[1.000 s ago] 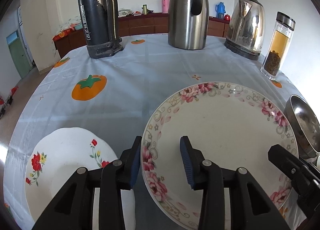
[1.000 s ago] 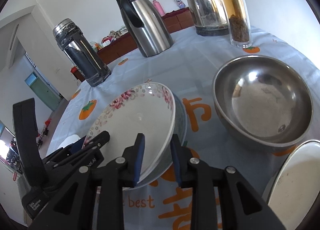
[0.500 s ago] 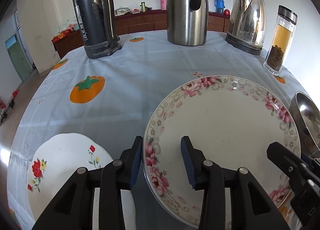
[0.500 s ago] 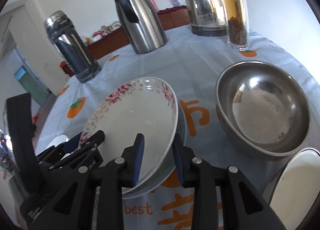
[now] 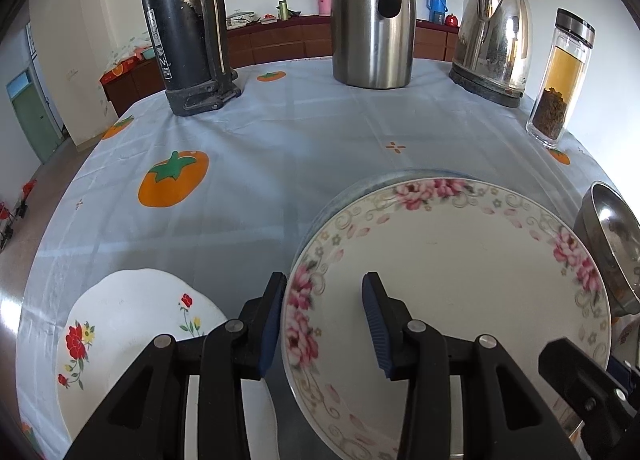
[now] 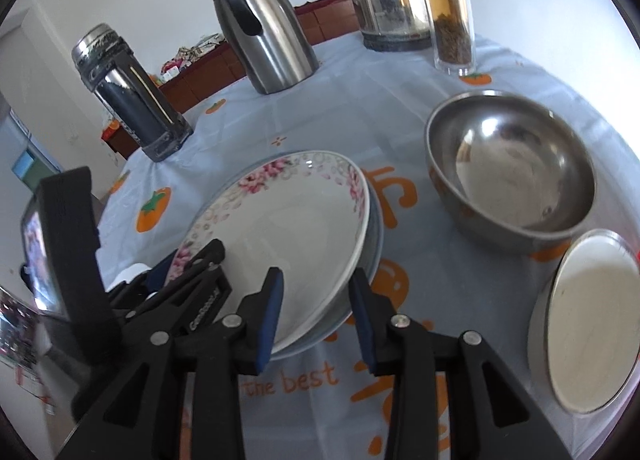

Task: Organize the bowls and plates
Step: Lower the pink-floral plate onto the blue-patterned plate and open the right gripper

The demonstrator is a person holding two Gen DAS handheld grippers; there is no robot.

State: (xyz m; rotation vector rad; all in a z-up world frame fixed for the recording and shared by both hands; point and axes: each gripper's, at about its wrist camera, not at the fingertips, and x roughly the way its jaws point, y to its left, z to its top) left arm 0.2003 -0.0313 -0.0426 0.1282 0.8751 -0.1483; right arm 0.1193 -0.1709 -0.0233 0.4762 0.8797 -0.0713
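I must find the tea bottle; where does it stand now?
The glass tea bottle stands at the table's far right in the left wrist view, beside the electric kettle.

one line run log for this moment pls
floral plate stacked on blue plate | right hand-held gripper opening, astride rim | left hand-held gripper astride rim

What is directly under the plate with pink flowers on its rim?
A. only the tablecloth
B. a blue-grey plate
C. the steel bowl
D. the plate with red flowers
B: a blue-grey plate shows its rim just below and around the pink-flowered plate, which sits in it.
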